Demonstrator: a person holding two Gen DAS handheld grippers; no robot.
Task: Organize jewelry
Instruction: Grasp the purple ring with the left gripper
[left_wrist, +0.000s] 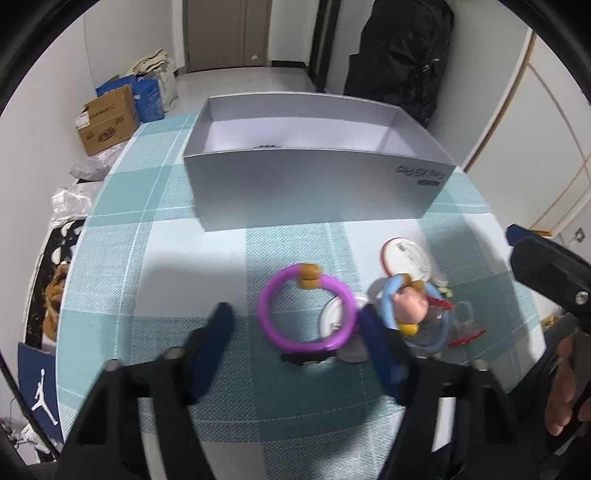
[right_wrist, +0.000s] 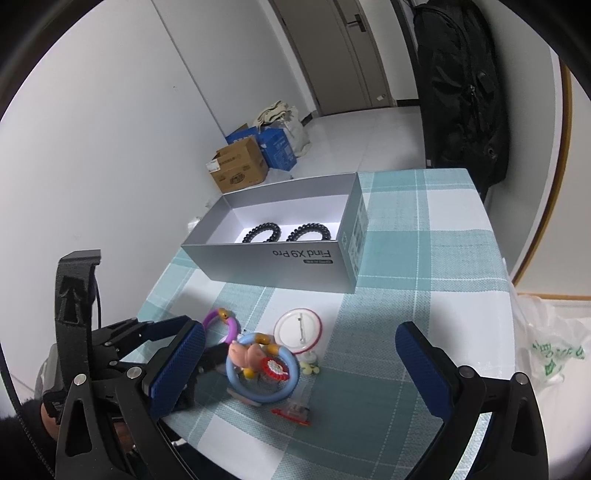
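A purple ring (left_wrist: 266, 314) with a brown charm lies on the checked cloth between the fingers of my left gripper (left_wrist: 297, 328). The pads stand a little off it, so that gripper is open. Right of it sit a blue ring (right_wrist: 291, 376) with a pink doll charm (left_wrist: 410, 306), a red-rimmed white badge (left_wrist: 406, 256) and a red clip (right_wrist: 291, 413). My right gripper (right_wrist: 301, 365) hangs wide open above the blue ring, touching nothing. The grey box (right_wrist: 273, 258) behind holds two black spiral hair ties (right_wrist: 262, 233).
A second white badge (left_wrist: 330, 314) lies partly under the purple ring. A plastic bag (right_wrist: 546, 354) sits at the table's right edge. Cardboard boxes (right_wrist: 240, 168) stand on the floor beyond the table. A black bag (right_wrist: 461, 85) hangs at the back right.
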